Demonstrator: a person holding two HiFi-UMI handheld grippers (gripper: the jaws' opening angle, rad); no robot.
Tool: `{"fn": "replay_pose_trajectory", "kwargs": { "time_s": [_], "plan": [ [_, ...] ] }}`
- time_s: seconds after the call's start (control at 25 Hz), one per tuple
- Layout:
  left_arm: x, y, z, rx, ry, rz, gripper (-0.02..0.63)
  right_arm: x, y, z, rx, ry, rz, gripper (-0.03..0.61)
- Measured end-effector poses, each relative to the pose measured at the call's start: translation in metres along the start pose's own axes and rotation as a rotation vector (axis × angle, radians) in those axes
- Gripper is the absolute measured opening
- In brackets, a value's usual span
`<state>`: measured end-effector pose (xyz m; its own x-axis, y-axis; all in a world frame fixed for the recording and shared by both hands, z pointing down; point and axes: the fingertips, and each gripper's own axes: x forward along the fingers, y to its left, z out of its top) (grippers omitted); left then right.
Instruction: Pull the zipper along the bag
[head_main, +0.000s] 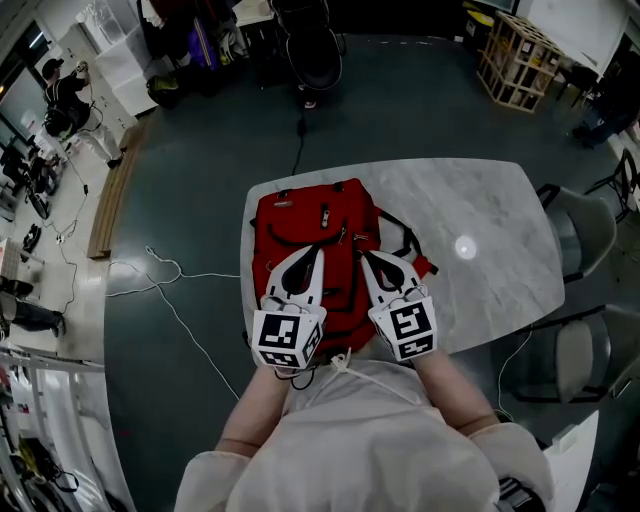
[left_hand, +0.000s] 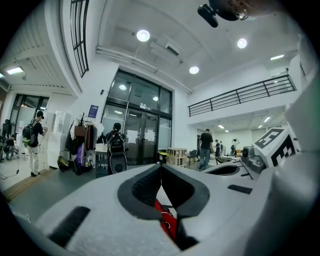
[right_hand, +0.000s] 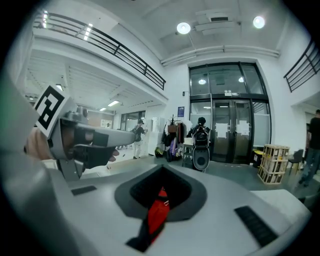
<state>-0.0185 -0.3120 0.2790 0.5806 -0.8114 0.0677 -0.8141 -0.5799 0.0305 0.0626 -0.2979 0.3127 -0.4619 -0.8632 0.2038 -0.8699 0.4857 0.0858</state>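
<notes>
While you are holding both tools just over the red backpack (head_main: 320, 215), which is lying flat on the marble table (head_main: 480, 200) right in front of you, neither zipper run is showing clearly enough to judge. The seams are reading only as dark lines, so the bag is fitting two stages equally: a zipper waiting to be drawn, or one already drawn to its end.

You are keeping the left gripper (left_hand: 161, 165) with its jaws pressed together at the tips, and the right gripper (right_hand: 163, 165) likewise. Red cloth is showing through the slot behind each pair of tips. Whether any of it is being pinched, I am not managing to tell.

As for writing, nothing is reading legibly. The cubes (head_main: 288, 338) are showing only black-and-white square patterns, and a pale tag (head_main: 283, 203) near the bag's far edge is appearing too small to make out.
</notes>
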Motion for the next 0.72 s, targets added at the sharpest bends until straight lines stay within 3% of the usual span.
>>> {"fn": "replay_pose_trajectory", "kwargs": {
  "time_s": [0.72],
  "plan": [
    [-0.007, -0.009, -0.009, -0.008, -0.001, -0.031, 0.02, -0.011, 0.003, -0.007, -0.001, 0.01, -0.065, 0.026]
  ]
}}
